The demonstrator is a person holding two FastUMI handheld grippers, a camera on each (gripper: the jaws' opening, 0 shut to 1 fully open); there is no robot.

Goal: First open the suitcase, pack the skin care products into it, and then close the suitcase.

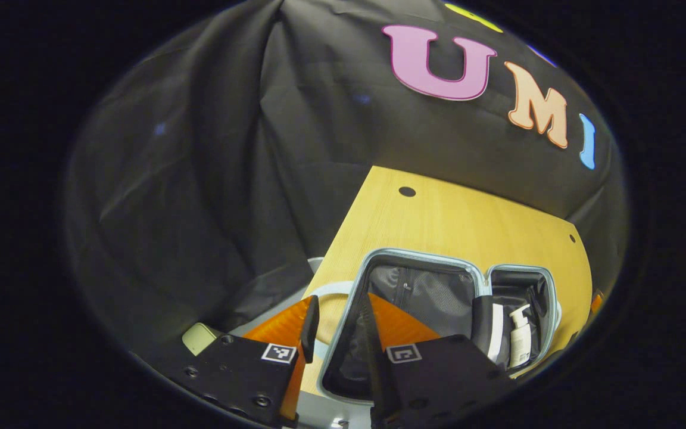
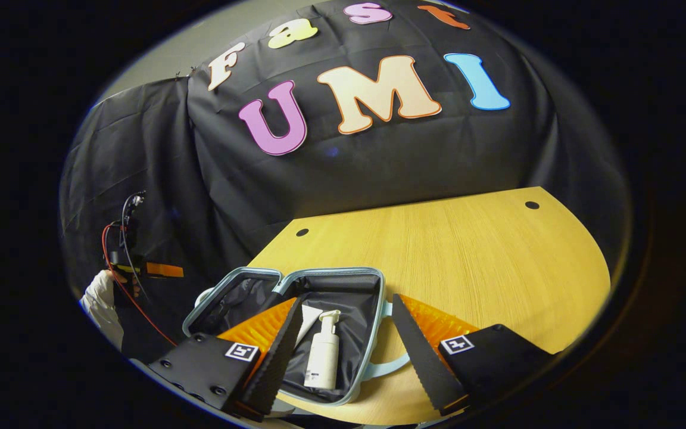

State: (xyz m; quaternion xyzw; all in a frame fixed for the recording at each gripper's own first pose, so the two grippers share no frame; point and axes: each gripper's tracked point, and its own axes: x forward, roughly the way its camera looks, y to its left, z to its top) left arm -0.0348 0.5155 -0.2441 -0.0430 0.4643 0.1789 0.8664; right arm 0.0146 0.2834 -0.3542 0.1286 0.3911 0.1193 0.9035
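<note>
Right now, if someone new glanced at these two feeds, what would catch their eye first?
The open suitcase lying flat on the wooden table, both halves showing dark lining. Next, the white pump bottle lying in one half, with a white tube beside it. In the right gripper view, the right hand-held gripper hangs open above that half, and the left hand-held gripper is open over the other half's edge.

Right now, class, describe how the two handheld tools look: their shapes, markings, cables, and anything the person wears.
Each tool, left and right, has two long wedge-shaped fingers on black blocks. Every block carries a small square black-and-white marker and round screws. The right tool's fingers have saw-toothed inner edges. In the right gripper view, the far tool trails red and black cables, held in a white glove.
</note>
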